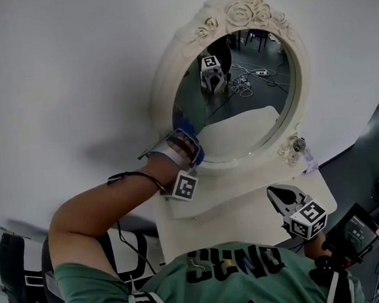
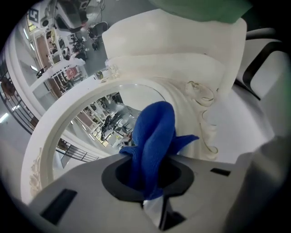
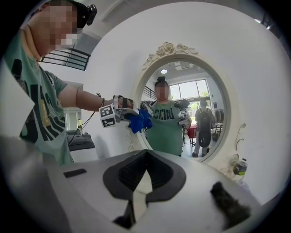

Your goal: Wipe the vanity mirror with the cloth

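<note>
An oval vanity mirror with a cream rose-carved frame (image 1: 169, 70) stands on a white shelf (image 1: 247, 208) against the wall. My left gripper (image 1: 188, 147) is shut on a bunched blue cloth (image 1: 189, 133), which is pressed at the glass's lower-left edge by the frame. In the left gripper view the cloth (image 2: 154, 136) sticks out from the left gripper (image 2: 152, 175) toward the glass (image 2: 100, 118). The right gripper view shows the same cloth (image 3: 138, 120) at the frame's left side. My right gripper (image 1: 281, 199) hovers low at the shelf's right end, shut and empty (image 3: 144, 168).
A small bottle (image 1: 299, 146) stands at the mirror's lower right foot, also seen from the right gripper (image 3: 239, 167). A black device with a screen (image 1: 358, 228) and cables lie on the floor to the right. The white wall (image 1: 70, 72) spreads behind the mirror.
</note>
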The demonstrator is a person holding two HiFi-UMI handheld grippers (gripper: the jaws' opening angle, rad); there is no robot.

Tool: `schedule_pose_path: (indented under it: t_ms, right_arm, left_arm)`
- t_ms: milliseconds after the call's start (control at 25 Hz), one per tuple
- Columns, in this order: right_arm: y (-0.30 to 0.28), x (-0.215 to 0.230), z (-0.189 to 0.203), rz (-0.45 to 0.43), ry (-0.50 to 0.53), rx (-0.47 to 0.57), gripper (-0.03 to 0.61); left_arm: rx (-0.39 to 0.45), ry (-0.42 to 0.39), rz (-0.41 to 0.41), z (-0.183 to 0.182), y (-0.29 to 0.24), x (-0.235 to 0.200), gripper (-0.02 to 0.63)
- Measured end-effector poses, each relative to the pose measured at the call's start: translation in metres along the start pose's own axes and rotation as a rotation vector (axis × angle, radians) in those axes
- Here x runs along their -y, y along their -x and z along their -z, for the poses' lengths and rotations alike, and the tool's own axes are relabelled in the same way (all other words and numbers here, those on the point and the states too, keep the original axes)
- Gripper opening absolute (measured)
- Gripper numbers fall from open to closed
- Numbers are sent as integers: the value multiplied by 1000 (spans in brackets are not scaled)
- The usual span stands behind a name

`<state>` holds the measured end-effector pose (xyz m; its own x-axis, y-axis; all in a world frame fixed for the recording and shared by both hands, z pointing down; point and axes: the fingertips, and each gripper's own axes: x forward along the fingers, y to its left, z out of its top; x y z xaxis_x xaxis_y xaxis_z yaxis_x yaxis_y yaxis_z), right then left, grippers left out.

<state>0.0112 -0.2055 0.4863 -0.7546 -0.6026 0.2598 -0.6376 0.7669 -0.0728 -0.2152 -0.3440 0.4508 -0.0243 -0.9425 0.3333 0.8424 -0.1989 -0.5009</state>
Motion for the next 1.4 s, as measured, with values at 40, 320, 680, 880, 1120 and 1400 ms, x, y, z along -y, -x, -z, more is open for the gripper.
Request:
schedule_pose_path:
  t_ms: [40, 320, 680, 880, 1120, 1400]
  right_arm:
    - [0, 0, 0, 2, 2, -1, 8]
    - [14, 13, 4, 50, -15, -7, 8]
    - [33, 35, 20, 95, -55, -2, 8]
    - [54, 55, 35, 143, -97, 4, 8]
    - [81, 80, 59, 204, -147, 9, 8]
    - [109, 105, 79, 260, -196, 16, 8]
  left_arm:
    - [5, -5, 0, -5, -4, 1, 72]
    - [54, 25, 50, -21, -19, -8, 78]
    - [131, 17, 2, -68, -50, -64, 81]
    - [171, -2, -34, -104, -72, -118, 81]
    - [188, -66, -78, -153, -105, -184, 81]
    - [190, -89, -132, -202, -139, -259, 81]
